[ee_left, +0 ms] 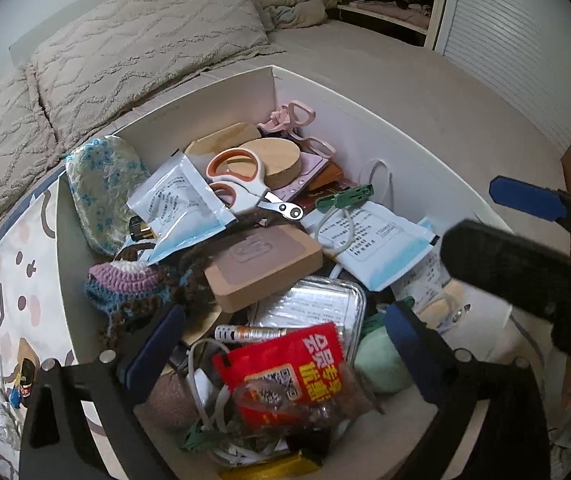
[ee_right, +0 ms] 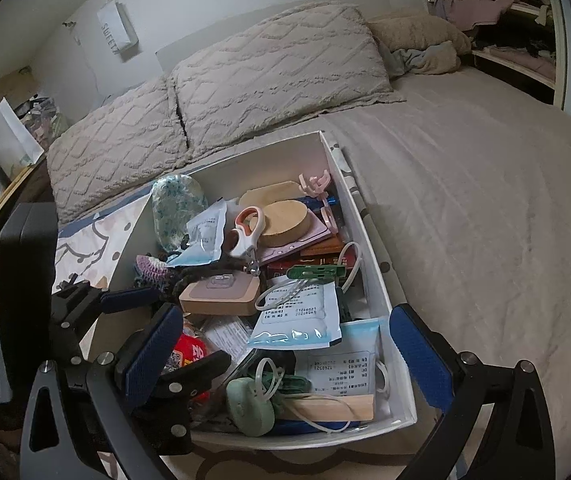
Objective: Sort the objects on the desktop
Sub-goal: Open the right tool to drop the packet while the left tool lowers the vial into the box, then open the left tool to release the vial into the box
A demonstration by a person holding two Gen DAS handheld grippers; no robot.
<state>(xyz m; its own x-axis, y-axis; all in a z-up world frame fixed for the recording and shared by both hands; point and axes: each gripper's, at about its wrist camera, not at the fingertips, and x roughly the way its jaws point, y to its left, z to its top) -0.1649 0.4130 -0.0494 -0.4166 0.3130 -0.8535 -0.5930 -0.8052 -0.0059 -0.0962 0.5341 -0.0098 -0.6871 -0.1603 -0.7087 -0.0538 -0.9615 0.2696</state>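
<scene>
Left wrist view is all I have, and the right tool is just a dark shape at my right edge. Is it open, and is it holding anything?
Observer: The right tool is open and empty, above the near end of the white box.
Operator: What lies under it there? I can't make it out.
Observer: A wooden block lies in the near right corner of the box.
Operator: Are both of its fingers over the box?
Observer: No. The right finger is outside the box wall, over the bed.
</scene>
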